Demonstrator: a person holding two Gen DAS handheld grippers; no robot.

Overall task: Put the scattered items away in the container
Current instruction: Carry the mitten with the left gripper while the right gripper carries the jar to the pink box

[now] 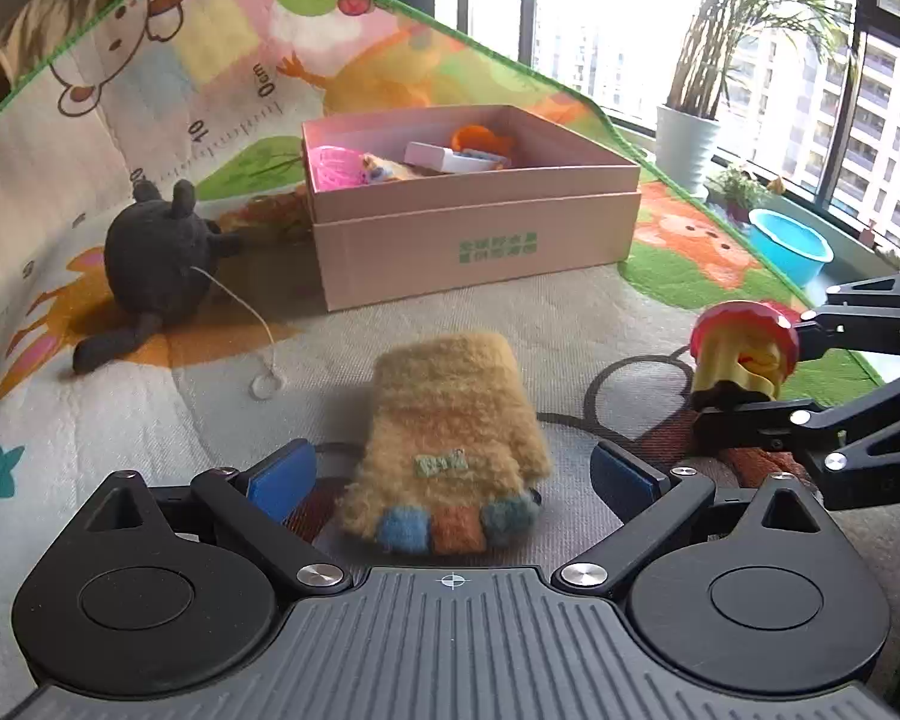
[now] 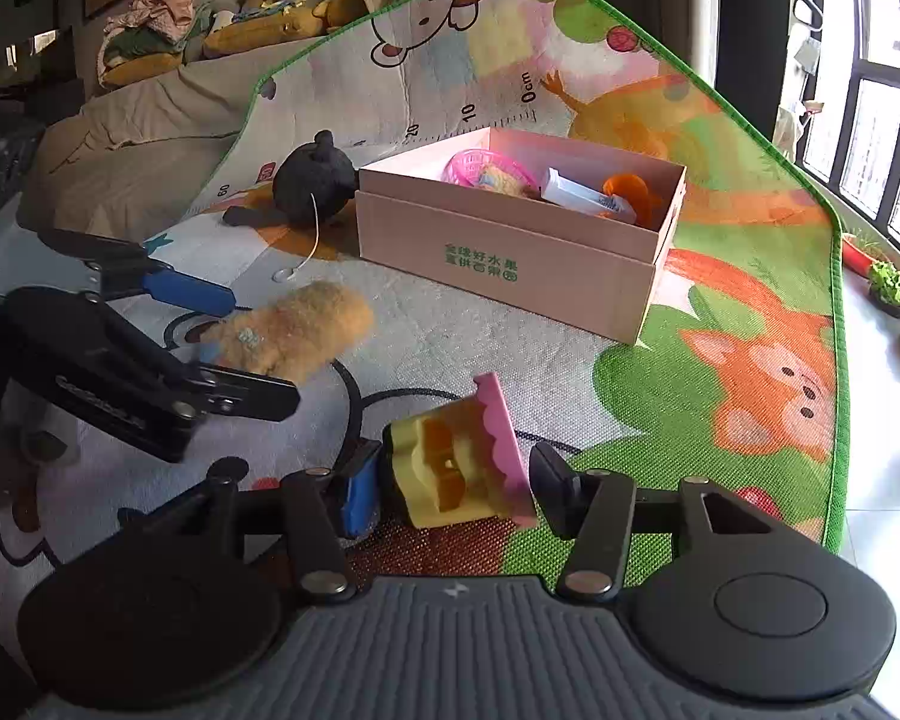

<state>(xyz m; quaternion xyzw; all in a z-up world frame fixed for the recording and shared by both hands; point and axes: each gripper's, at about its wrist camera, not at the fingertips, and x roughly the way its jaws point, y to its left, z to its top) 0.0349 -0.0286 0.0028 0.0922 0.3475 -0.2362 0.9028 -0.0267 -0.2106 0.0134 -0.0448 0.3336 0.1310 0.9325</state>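
Note:
A fuzzy yellow mitten (image 1: 450,414) with coloured fingertips lies on the play mat. It sits between the fingers of my left gripper (image 1: 453,459), which is open, and its blue pads stand clear of the wool on both sides. My right gripper (image 2: 456,468) is shut on a yellow toy with a pink scalloped top (image 2: 444,462), one finger on its base and one on its rim. The left wrist view shows that toy (image 1: 738,354) clamped at the right. The pink cardboard box (image 1: 474,240) stands further back with several small items inside. A black plush toy (image 1: 156,258) lies left of it.
A white string with a ring (image 1: 267,384) trails from the plush. The mat's green edge (image 2: 834,300) borders a tiled floor by the window, with a potted plant (image 1: 687,144) and a blue basin (image 1: 789,246). Stuffed toys (image 2: 258,18) line the back.

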